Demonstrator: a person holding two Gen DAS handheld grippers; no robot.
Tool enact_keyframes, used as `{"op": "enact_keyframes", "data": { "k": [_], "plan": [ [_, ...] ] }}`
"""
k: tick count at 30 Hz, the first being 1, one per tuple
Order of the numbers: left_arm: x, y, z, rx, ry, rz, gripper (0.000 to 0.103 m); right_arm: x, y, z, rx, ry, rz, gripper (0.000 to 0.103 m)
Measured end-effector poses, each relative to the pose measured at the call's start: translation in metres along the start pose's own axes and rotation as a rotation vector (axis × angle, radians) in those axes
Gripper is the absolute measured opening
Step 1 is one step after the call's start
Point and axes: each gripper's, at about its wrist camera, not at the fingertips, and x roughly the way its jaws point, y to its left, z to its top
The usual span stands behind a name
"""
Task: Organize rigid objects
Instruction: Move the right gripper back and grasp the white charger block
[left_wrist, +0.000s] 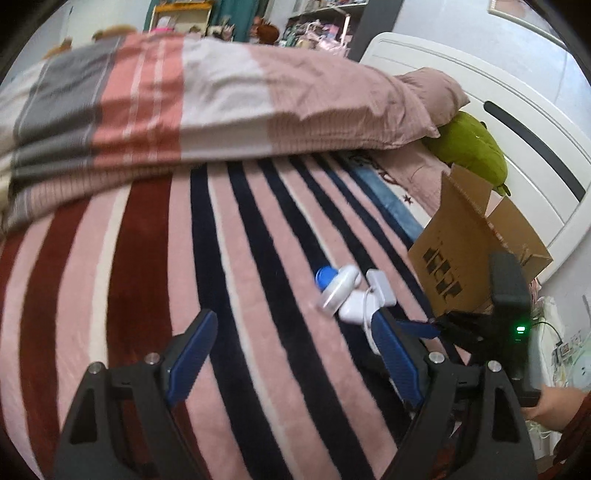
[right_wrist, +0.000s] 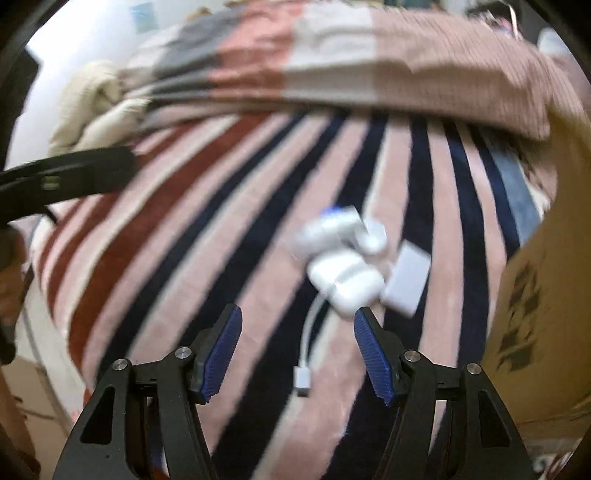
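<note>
— On the bed's striped blanket (left_wrist: 155, 258), what lies there?

— A small cluster of white rigid things. In the left wrist view it sits at about two o'clock from the left hand-held gripper (left_wrist: 293, 354): a white charger plug (left_wrist: 352, 308), a flat white rectangular adapter (left_wrist: 380, 286) touching it, and a white rounded piece with a blue cap (left_wrist: 325, 276) just beyond. Exactly what that capped piece is, I cannot tell.

— And from the other side?

— In the right wrist view the same cluster is blurred. The charger plug (right_wrist: 345, 282) lies at about one o'clock from the right hand-held gripper (right_wrist: 297, 341), just past its right fingertip, with the adapter (right_wrist: 408, 278) beside it. A white cable (right_wrist: 308, 332) runs from the plug toward the camera and ends in a small connector (right_wrist: 303, 380) between the two fingers.

— How do the grippers stand?

— Both are spread wide with nothing between the blue pads. Neither touches the white things.

— Anything nearby?

— An open cardboard box (left_wrist: 469, 240) stands at three o'clock from the cluster, near the white headboard (left_wrist: 480, 110). A folded striped quilt (left_wrist: 184, 110) lies across at twelve o'clock, with a pink pillow (left_wrist: 424, 99) and a green plush (left_wrist: 472, 147) by the headboard.
</note>
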Motion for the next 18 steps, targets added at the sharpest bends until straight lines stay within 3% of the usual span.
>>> {"op": "enact_keyframes", "data": {
  "k": [2,5,10,14,18],
  "plan": [
    [0.005,0.002,-0.005,-0.012,0.01,-0.007,0.083,0.016,-0.005,-0.008,0.024,0.038,-0.003,0.027],
    [0.007,0.0,-0.008,-0.013,0.014,-0.011,0.083,0.021,-0.009,-0.015,0.038,0.028,-0.015,0.005],
    [0.002,-0.002,-0.008,-0.012,0.006,-0.013,0.083,0.004,0.004,-0.024,0.014,0.017,0.073,0.003],
    [-0.003,-0.001,-0.01,-0.01,0.008,-0.002,0.083,-0.01,0.049,-0.039,-0.079,0.006,0.239,0.002],
    [-0.009,0.005,-0.013,-0.026,0.005,0.014,0.083,-0.014,0.079,-0.042,-0.138,0.001,0.299,0.003]
  ]
}}
